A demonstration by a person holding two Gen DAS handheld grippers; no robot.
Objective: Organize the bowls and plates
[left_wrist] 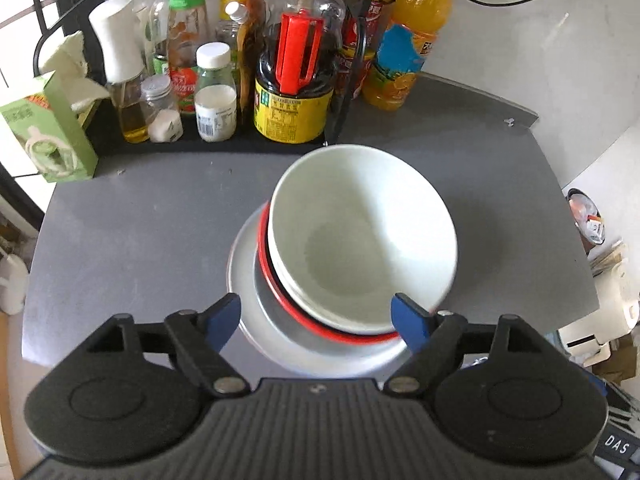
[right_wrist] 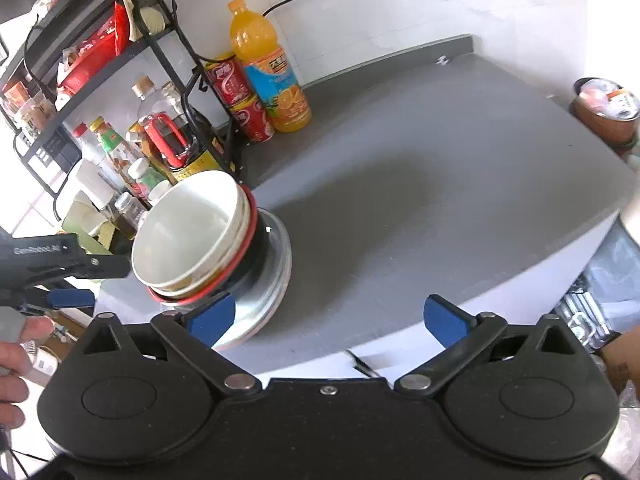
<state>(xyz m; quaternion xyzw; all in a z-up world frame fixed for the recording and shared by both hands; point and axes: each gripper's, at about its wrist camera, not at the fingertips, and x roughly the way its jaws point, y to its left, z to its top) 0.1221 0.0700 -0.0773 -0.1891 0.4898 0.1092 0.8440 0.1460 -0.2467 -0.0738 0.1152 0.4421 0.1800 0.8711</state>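
Two grippers: we see the left gripper [left_wrist: 316, 316] spread wide with nothing pressed by its blue pads [left_wrist: 224, 314], pointing steeply down at the stack; the right gripper [right_wrist: 328, 316] is spread wider still and holds nothing.
Stack: we count a white bowl [left_wrist: 360, 236] on top, nested in another white bowl, then a red-rimmed black bowl [right_wrist: 256, 236], all on a silver plate [left_wrist: 248, 264] near the middle of the grey table [left_wrist: 140, 232].
Hidden: we cannot tell how many plates lie under the bowls; the silver plate's near rim is cut off by the gripper bodies.
Hand: we see fingers [right_wrist: 16, 356] at the left edge of the right wrist view, below the left gripper.
Back edge: bottles [left_wrist: 296, 68] crowd the rack [right_wrist: 168, 36].
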